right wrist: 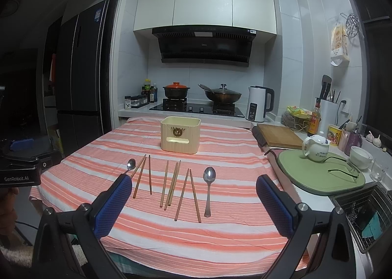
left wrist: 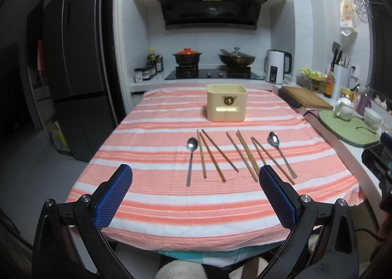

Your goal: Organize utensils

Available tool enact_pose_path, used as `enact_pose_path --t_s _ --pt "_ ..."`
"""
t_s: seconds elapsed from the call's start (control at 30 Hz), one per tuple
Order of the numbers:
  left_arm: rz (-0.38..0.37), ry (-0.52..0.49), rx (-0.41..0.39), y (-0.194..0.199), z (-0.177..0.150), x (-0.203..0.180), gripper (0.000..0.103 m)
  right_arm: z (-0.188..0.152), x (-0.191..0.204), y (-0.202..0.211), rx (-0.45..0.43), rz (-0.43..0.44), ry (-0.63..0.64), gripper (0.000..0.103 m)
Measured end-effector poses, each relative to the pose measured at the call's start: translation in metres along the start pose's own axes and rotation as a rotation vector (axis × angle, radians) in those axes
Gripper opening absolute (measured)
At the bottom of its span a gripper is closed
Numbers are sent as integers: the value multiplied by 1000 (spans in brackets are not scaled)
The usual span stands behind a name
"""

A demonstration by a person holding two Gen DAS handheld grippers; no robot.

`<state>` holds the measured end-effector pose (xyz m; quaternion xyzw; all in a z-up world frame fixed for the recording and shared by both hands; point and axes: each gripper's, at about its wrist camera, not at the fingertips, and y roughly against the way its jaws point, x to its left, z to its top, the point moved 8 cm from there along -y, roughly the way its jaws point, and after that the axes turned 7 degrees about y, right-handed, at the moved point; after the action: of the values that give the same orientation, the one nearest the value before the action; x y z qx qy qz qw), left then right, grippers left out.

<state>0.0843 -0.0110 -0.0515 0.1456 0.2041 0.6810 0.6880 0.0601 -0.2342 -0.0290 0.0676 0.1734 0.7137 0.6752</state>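
Observation:
A cream utensil box (left wrist: 226,103) (right wrist: 180,135) stands upright at the far middle of the striped table. In front of it lie several wooden chopsticks (left wrist: 213,155) (right wrist: 171,184) in a loose row, with a metal spoon at the left end (left wrist: 191,156) (right wrist: 130,165) and another at the right end (left wrist: 281,153) (right wrist: 208,187). My left gripper (left wrist: 195,176) is open and empty, hovering above the table's near edge, short of the utensils. My right gripper (right wrist: 192,187) is open and empty, also at the near side.
The table has a pink and white striped cloth (left wrist: 171,203) (right wrist: 232,230). To the right is a counter with a wooden cutting board (right wrist: 279,138), green mat (right wrist: 316,181), teapot (right wrist: 316,148) and sink rack (right wrist: 362,215). A stove with pots (right wrist: 196,98) is behind, a fridge (left wrist: 78,71) at left.

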Motion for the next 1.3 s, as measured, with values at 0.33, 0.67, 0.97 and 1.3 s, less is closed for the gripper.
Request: enact_pose_path --t_s 0.33,0.67,0.97,1.3 --pt "1 -6 3 -2 0 -1 103 -1 -1 -1 4 1 -1 103" --pt "6 -19 5 -7 2 -2 103 -1 -3 -4 8 1 -2 103" --pt "-13 -19 38 -23 -1 -1 103 -8 -8 -17 34 -4 -12 103" --pt "-55 -5 159 -101 -30 16 103 -37 -27 -65 107 -37 -12 103"
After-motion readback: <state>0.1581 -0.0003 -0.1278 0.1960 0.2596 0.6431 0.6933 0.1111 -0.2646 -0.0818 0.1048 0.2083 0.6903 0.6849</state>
